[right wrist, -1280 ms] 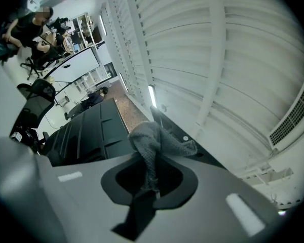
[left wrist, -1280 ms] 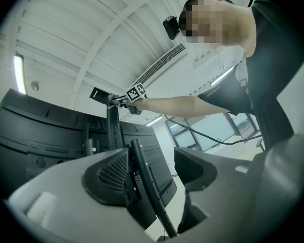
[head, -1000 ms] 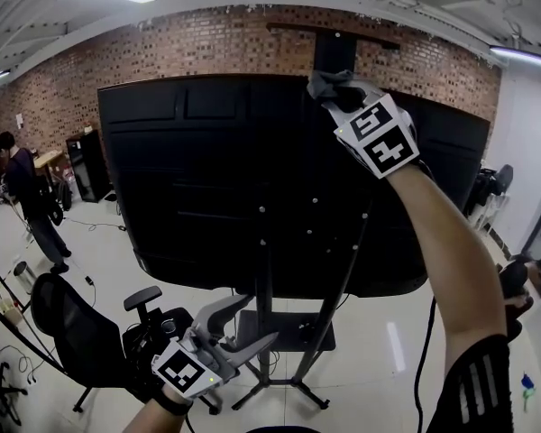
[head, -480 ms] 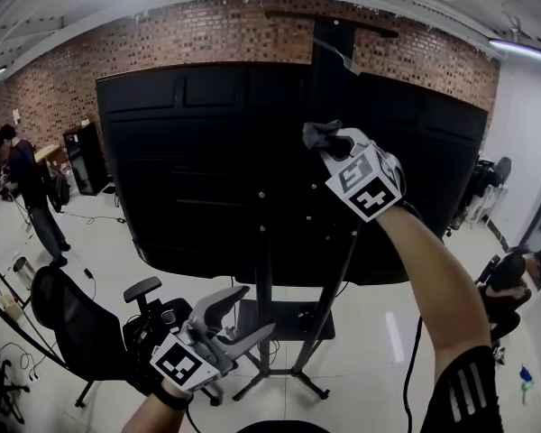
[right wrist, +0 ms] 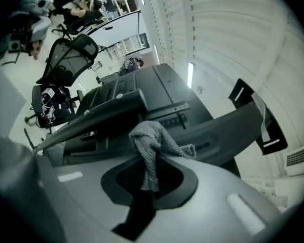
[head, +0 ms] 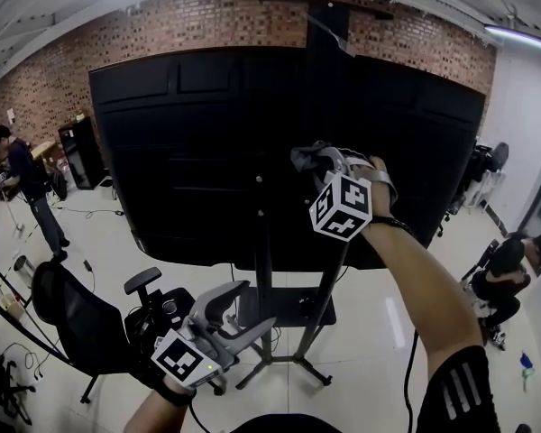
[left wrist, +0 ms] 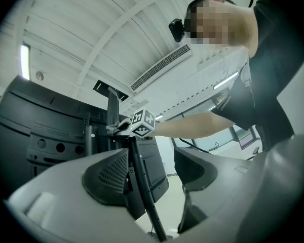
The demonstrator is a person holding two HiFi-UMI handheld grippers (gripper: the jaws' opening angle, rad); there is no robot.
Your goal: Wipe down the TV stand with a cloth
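Right gripper (head: 327,162), jaws clamped on a grey cloth (head: 308,157), meets the TV stand (head: 264,269); left gripper (head: 251,307) hangs at its 7 o'clock, jaws apart and empty.

The left gripper (left wrist: 152,172) is seen with its jaws apart and nothing held between them. Beyond them, the right gripper (left wrist: 125,128) is held against the TV stand's post (left wrist: 113,103), with what may be a cloth (left wrist: 114,127) at its tip.
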